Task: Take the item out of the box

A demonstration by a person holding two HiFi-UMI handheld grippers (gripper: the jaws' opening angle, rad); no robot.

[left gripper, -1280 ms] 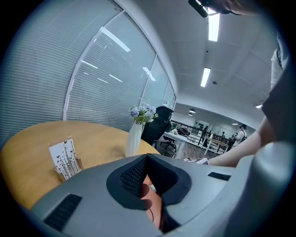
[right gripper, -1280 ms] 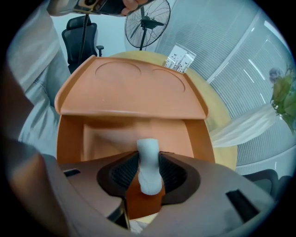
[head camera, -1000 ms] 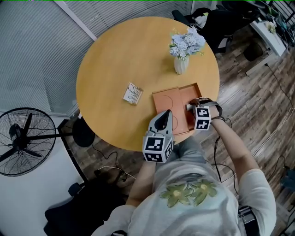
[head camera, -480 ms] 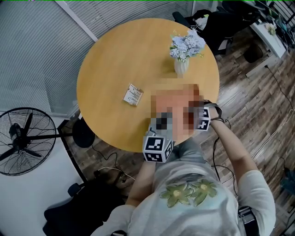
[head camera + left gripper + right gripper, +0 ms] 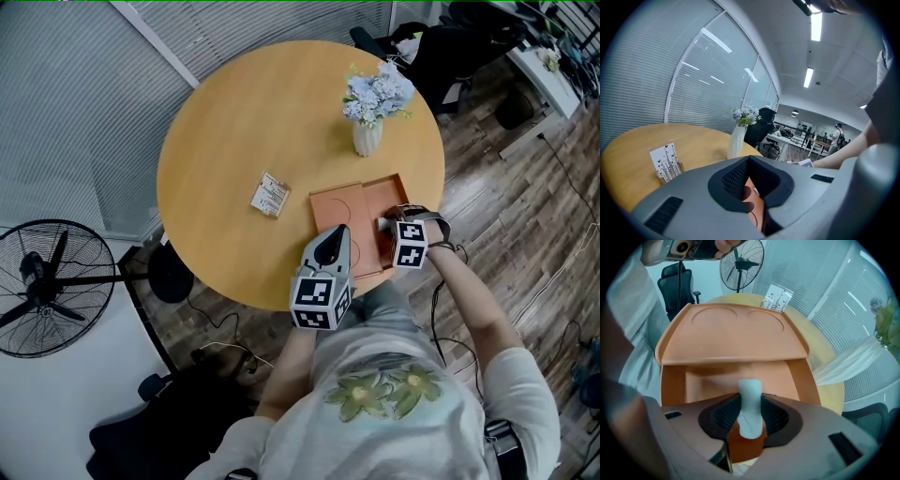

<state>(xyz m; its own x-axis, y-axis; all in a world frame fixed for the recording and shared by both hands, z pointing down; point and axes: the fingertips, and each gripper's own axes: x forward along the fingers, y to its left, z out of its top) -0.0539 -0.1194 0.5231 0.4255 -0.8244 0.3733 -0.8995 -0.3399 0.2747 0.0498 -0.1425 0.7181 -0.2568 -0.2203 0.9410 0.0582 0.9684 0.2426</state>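
only in the right gripper view is the item [image 5: 750, 397] made out: a pale grey, flat-ended piece, clamped upright by the right gripper [image 5: 750, 420] at the near edge of the open orange box [image 5: 672, 385]. in the head view the left gripper [image 5: 331, 246], jaws pressed together, is seen over the lid [image 5: 339, 208].

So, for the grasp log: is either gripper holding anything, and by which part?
The right gripper clamps a pale white strip-like item by its near end, over the open orange box. The left gripper has its jaws together on nothing.
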